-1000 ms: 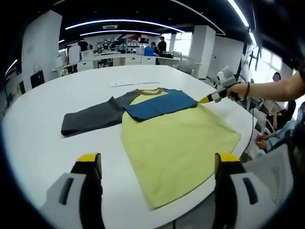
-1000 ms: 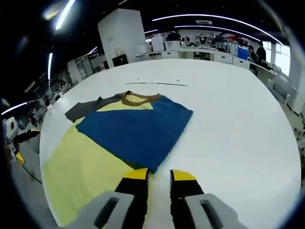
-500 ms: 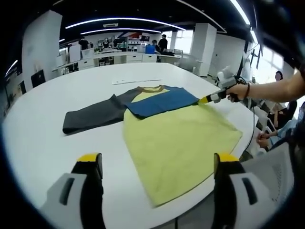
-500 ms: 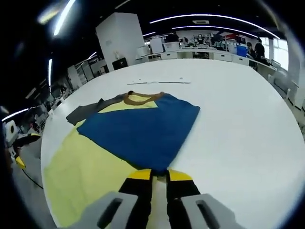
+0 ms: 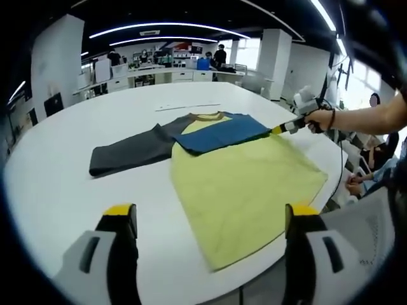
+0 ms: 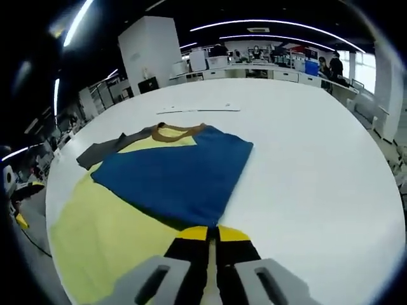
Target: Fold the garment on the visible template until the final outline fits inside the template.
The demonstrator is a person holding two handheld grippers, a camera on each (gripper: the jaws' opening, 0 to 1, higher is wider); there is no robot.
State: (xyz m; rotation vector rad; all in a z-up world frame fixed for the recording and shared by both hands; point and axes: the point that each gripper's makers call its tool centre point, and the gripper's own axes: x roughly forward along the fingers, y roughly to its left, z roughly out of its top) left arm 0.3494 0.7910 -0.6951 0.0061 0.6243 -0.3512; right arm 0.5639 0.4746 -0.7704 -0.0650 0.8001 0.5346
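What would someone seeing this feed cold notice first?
The big yellow shirt spread over the white table, with its blue sleeve folded across the chest and its grey sleeve lying flat out to the side. Next, the right gripper, jaws closed on the blue sleeve's corner, while the left gripper hangs open above the near table edge.

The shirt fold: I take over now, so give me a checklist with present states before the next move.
1. Right gripper has a hold on the shirt: ok, jaws closed at the edge of the blue sleeve.
2. Left gripper free: ok, jaws wide apart above the table.
3. Blue sleeve folded over the yellow body: ok.
4. Grey sleeve folded in: not ok, it lies spread out flat.
5. Template outline around the shirt: cannot tell.
6. Whole shirt on the table: not ok, the hem corner reaches the table's edge.
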